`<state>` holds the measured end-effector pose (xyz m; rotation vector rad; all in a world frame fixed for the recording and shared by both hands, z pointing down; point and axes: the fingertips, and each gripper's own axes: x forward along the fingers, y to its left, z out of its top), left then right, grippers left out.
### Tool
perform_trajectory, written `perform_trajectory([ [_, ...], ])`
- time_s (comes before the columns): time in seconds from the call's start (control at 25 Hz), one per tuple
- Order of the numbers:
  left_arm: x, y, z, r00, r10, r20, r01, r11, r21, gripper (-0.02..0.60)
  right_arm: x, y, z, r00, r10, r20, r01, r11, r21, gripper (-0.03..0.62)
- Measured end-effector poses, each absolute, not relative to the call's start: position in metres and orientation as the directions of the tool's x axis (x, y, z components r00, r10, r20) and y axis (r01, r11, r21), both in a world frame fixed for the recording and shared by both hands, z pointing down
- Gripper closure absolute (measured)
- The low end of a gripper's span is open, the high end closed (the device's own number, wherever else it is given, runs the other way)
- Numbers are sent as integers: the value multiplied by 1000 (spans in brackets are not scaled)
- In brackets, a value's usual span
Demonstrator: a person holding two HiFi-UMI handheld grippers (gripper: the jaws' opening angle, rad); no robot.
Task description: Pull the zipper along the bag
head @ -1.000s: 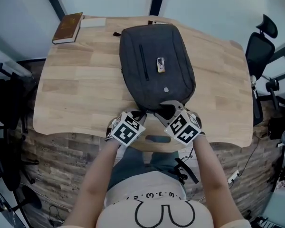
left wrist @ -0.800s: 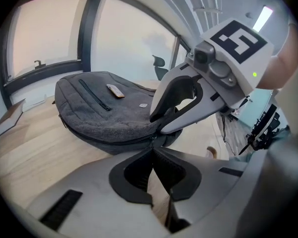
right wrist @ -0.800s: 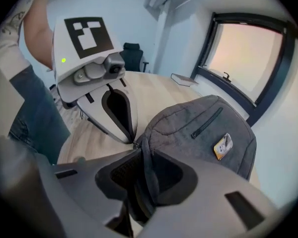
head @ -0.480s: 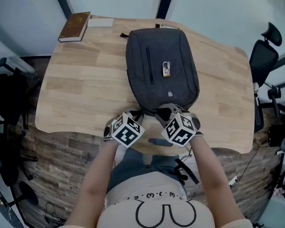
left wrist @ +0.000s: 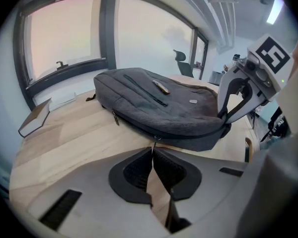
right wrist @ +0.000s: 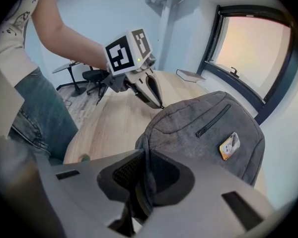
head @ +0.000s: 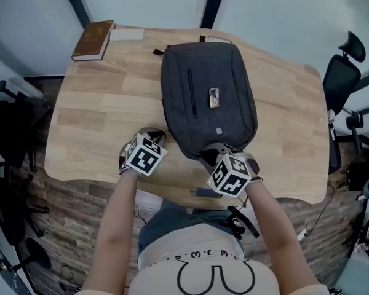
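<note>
One grey bag [head: 209, 91] lies on the bench [head: 98, 109]. Both my arms angle down at its near end. My left hand-held gripper [left wrist: 153, 150] is pressed together on the zipper pull [left wrist: 154, 141]. My right hand-held gripper [right wrist: 141, 155], whose jaws have just been closing, pinches the bag's fabric. One book [head: 92, 40] lies well apart at the far-left corner.

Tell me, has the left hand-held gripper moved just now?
Yes. The left hand-held gripper, holding the zipper pull, slid left from the backpack's near end, along its left edge.
</note>
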<state>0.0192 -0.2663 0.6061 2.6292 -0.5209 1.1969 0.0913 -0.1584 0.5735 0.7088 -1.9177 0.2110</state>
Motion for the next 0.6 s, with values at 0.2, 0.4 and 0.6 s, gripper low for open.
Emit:
perform_trajectory([
  [0.2, 19, -299, 610, 587, -262, 766, -424, -906, 15, 561, 90, -157, 575, -302, -317, 899, -545, 831, 110, 505],
  [0.4, 21, -340, 608, 573, -304, 762, -457, -890, -11, 561, 89, -157, 575, -311, -301, 902, -536, 839, 95, 505],
  [0.6, 26, -372, 610, 542, -343, 767, -497, -867, -36, 552, 86, -158, 575, -335, -288, 897, -529, 846, 74, 507],
])
